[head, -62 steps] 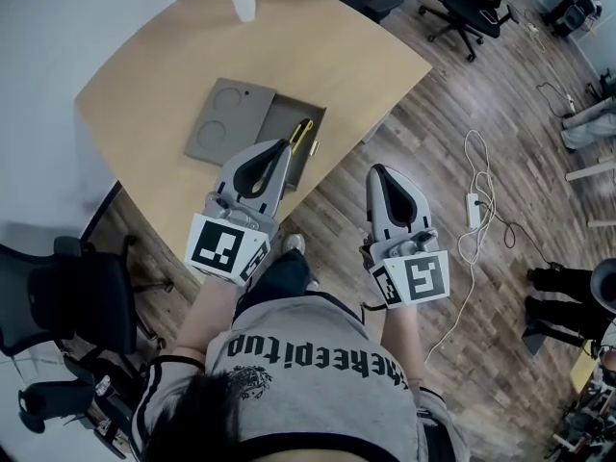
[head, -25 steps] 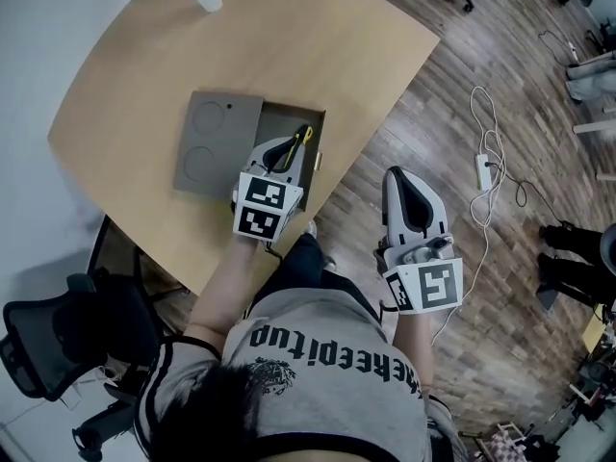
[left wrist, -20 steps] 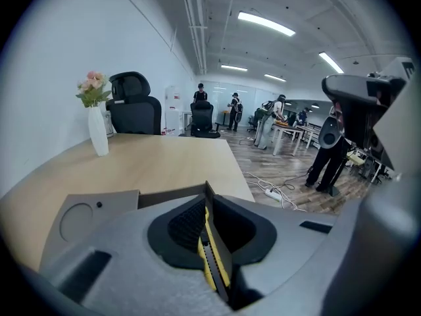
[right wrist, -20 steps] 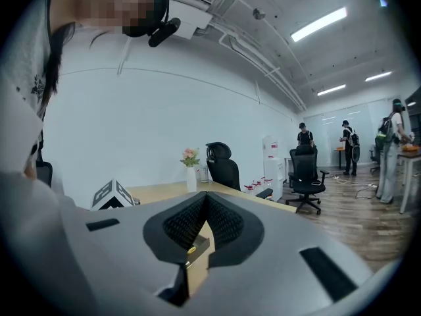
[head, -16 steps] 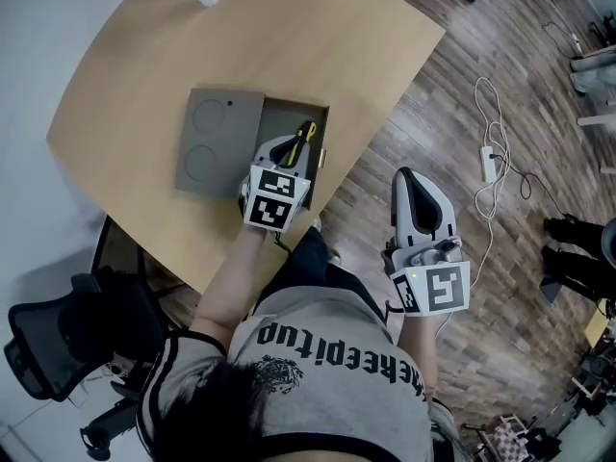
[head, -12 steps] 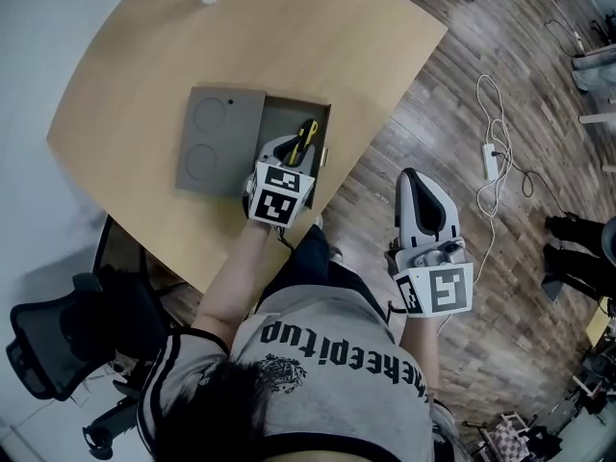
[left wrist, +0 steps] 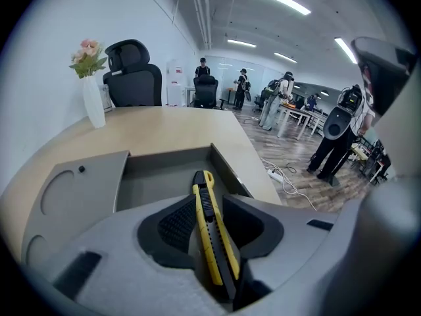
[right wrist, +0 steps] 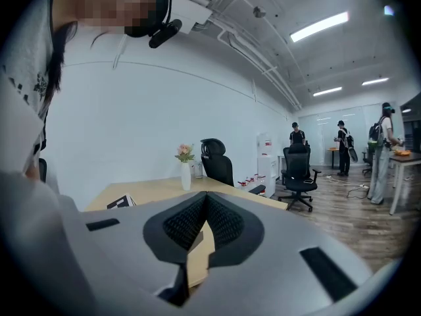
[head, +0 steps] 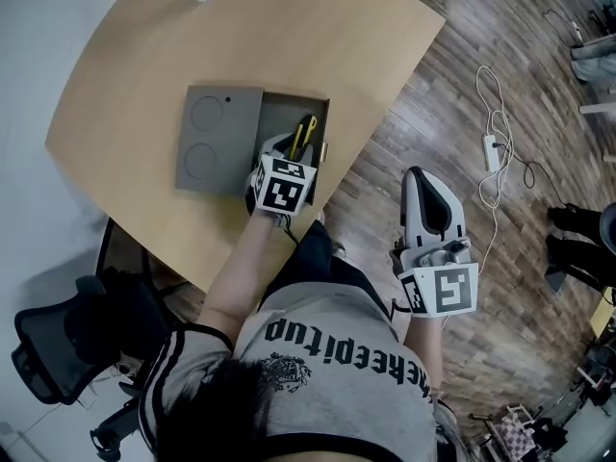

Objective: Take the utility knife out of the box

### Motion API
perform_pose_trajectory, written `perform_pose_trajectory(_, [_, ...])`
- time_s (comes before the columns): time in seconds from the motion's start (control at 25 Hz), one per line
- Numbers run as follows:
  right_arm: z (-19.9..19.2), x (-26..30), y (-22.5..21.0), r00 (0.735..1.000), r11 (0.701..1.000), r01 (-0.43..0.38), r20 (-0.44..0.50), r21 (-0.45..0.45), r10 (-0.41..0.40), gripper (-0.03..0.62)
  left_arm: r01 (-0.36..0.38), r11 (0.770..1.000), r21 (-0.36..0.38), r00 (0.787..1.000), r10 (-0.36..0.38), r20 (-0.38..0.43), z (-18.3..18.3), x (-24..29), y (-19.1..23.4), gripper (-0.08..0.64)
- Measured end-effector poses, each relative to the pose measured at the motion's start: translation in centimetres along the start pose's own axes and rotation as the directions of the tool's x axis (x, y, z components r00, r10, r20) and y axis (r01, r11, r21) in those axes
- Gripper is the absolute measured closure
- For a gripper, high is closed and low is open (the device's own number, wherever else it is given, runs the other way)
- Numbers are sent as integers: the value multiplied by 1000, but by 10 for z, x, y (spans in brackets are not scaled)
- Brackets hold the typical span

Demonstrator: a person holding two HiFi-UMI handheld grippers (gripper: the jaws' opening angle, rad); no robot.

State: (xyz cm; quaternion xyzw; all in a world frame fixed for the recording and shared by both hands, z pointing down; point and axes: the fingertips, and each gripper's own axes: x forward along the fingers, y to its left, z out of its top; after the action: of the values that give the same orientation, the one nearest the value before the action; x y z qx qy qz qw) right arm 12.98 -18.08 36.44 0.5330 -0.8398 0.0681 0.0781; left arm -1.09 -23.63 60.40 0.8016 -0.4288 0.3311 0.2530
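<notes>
The left forearm reaches toward 12 o'clock over the table [head: 289, 37] edge. It tips the left gripper [head: 287, 147] steeply down into the open grey box [head: 277, 115], whose lid [head: 207, 138] lies flat at 9 o'clock. The right gripper [head: 423, 176] hangs well apart at 4 o'clock, over the wood floor and close to level.

In the head view the marker cube [head: 282, 183] covers the left jaws and the near half of the utility knife [head: 305, 133]. In the left gripper view the knife's near end runs under the gripper body.

The left gripper [left wrist: 209, 206] has just been opening. Its fingers [left wrist: 174, 222] stand spread, with the yellow and black utility knife [left wrist: 212, 236] lying lengthwise between them on the box [left wrist: 164, 176] floor, pointing to 12 o'clock. The right gripper [right wrist: 205, 206] has its pads pressed together on nothing.
</notes>
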Motion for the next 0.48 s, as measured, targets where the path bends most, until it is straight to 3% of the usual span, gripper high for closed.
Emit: perform_pose_trajectory(0.48, [-1,1,-2,1000,1000,12,0,-2,-12,586,-8,1000,-18,999,7,-53,-16,18,0,419])
